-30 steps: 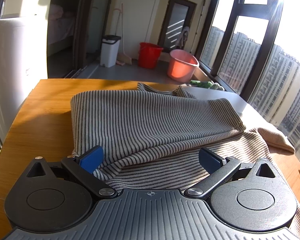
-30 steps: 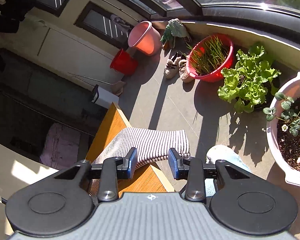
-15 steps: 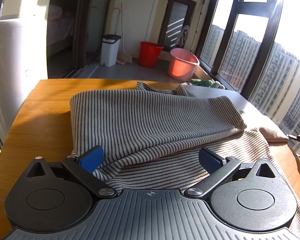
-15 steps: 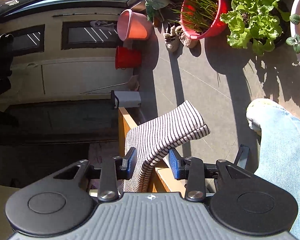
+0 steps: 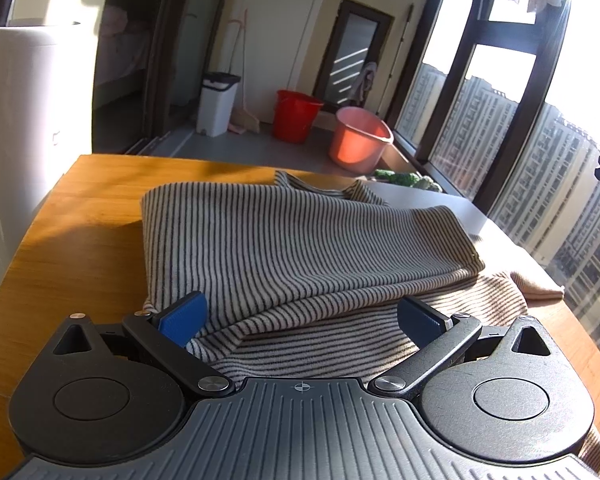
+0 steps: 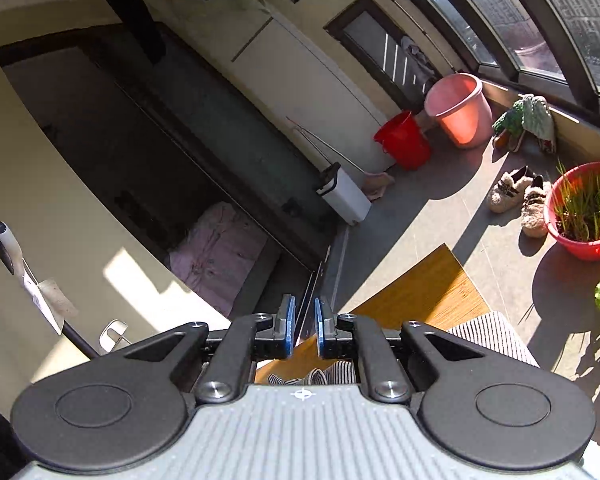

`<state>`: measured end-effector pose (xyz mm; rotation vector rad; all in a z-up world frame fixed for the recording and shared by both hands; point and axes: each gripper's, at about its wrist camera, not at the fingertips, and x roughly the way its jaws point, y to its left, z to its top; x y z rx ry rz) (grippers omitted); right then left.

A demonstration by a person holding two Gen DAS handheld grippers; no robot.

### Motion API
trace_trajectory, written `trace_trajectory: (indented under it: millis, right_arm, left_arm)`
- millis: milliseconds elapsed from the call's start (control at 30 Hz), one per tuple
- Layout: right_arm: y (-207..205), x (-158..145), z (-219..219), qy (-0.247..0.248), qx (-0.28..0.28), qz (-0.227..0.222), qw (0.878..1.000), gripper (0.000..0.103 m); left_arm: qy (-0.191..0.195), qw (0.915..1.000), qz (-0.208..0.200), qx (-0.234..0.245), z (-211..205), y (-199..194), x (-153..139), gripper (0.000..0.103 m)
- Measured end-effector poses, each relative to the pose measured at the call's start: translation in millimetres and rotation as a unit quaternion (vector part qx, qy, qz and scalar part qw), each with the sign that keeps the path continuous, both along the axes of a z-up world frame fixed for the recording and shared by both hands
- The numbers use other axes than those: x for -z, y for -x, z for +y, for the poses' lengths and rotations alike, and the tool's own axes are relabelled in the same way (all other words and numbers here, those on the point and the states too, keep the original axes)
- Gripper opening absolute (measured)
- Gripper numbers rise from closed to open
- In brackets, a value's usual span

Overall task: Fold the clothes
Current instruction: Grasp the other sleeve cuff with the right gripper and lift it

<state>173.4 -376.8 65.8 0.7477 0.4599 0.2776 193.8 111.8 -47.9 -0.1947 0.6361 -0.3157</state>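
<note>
Left gripper (image 5: 300, 314): blue pads spread wide over the grey-striped knit garment (image 5: 300, 248), grasping nothing. Right gripper (image 6: 302, 328): jaws nearly closed, empty, above the wooden table (image 6: 420, 288)

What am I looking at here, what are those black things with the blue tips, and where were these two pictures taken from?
No robot here: a person holds a tool in each hand, each with two blue-tipped fingers and a wide-angle camera looking along them. One picture comes from the left gripper, the other from the right gripper; the black shapes below are the tools themselves. On the wooden table lies a striped garment, partly folded. The left fingers stand wide open over its near edge, gripping nothing. The right fingers are almost together above the table's corner; striped cloth shows beneath them, but whether they pinch it I cannot tell.
</note>
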Motion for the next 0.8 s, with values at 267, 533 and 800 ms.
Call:
trace_trajectory:
  millis: [267,533,800]
  right_arm:
    - [21.0,119.9,-91.0,-0.183,0.117,0.189,0.958,0.038]
    - [13.0,206.5,-103.6,-0.312,0.144,0.241,0.908,0.052]
    - [-18.6,185.2,-91.9,-0.312,0.109,0.146,0.933,0.011]
  left_arm:
    - [0.010,1.0000,0.000,0.001,2.8,0.1,-0.2,0.103]
    - [0.004,1.0000,0.002,0.001,1.4,-0.6,0.0,0.103]
    - [-0.004,1.0000,0.004,0.002,-1.2,-1.5,0.6,0.103]
